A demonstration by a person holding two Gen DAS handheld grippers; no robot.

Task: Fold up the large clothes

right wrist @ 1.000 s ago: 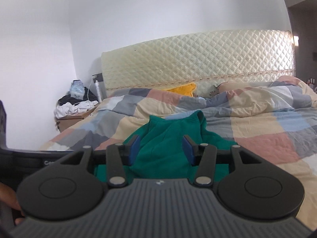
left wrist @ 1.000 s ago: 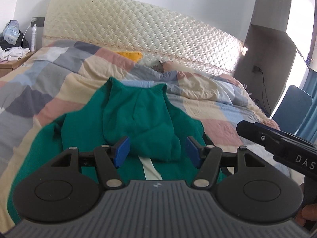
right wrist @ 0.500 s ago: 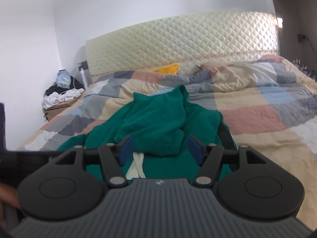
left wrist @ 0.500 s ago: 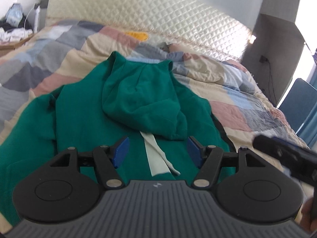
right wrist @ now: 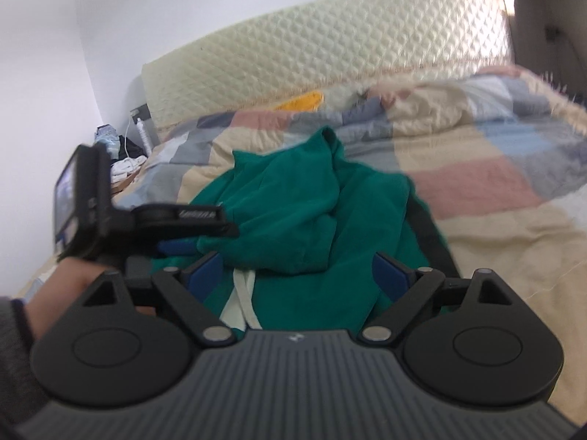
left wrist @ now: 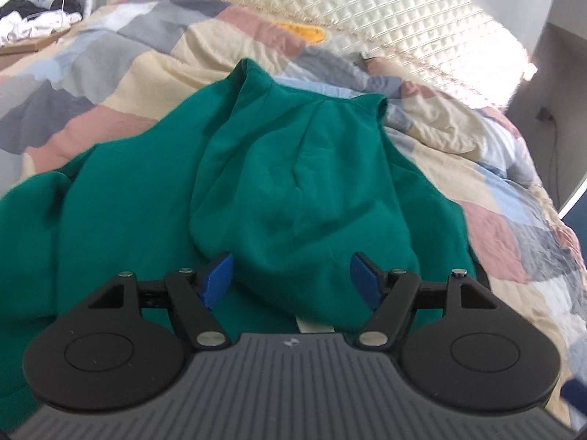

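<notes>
The left gripper (left wrist: 290,278) hangs over the green hoodie (left wrist: 154,198), its blue pads spread apart with only air between them; its jaws have just been opening a little. The right gripper (right wrist: 297,275) is likewise spread wide and empty, its jaws having just been opening a good deal. Neither one presses on cloth.

The hoodie lies flat on the checked quilt (left wrist: 121,73) of the bed, body toward the cameras, hood (left wrist: 293,183) flopped down over the chest and the two pale drawstrings (right wrist: 242,304) trailing out below it. One sleeve (left wrist: 25,212) bunches to the left side in the left wrist view.

The likely trouble from here is a bad pinch. If the pads close on the hood's thick double layer, they may lift only the hood and leave the body behind; if they dip too deep, they could catch the quilt as well (it is soft and puffy, easy to snag). A caught drawstring would drag the fabric askew.

The hoodie looks like heavy, matte fleece with soft rounded folds. The quilt is a crinkled patchwork of cream, pink, grey and blue. The headboard (right wrist: 330,58) is cream, padded and stitched in diamonds.
</notes>
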